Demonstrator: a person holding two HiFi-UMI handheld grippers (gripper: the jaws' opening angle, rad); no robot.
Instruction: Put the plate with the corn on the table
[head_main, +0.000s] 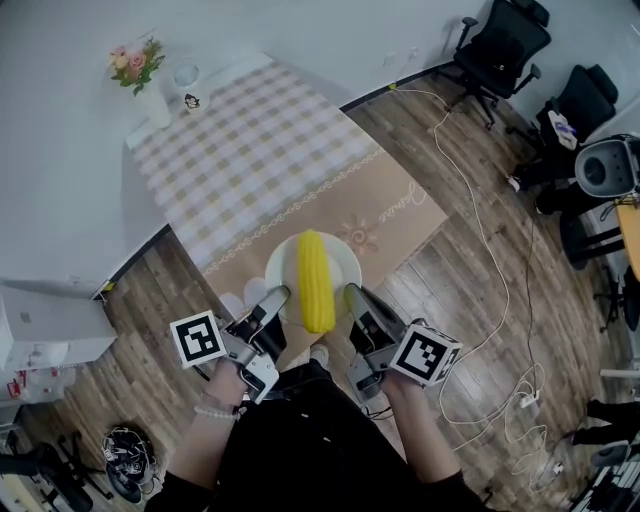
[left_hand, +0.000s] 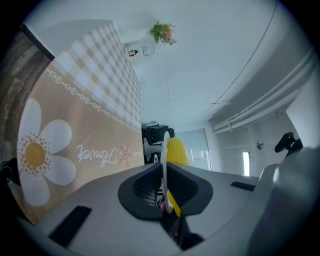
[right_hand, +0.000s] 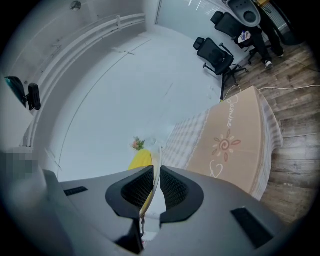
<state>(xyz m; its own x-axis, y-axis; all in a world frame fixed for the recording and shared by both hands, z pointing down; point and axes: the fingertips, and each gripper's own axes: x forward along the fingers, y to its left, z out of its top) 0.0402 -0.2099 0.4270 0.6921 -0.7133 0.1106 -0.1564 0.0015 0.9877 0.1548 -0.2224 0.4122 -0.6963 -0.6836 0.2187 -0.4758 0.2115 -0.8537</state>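
The left gripper (head_main: 278, 300) and the right gripper (head_main: 356, 297) point forward, almost level. Each one has its jaws pressed on an opposite rim of the plate (head_main: 348, 262).

Fingers of the left gripper (head_main: 278, 298) and right gripper (head_main: 353, 295) cover the plate's (head_main: 284, 266) side rims; the corn (head_main: 316, 280) hides its middle. Whether the plate rests on the table (head_main: 390, 215) beyond the fingertips cannot be told.

The right claw (right_hand: 156, 187) is pinched on the plate (right_hand: 159, 159) rim — corn (right_hand: 140, 161) just left of the jaws, table (right_hand: 235, 135) ahead to the right.
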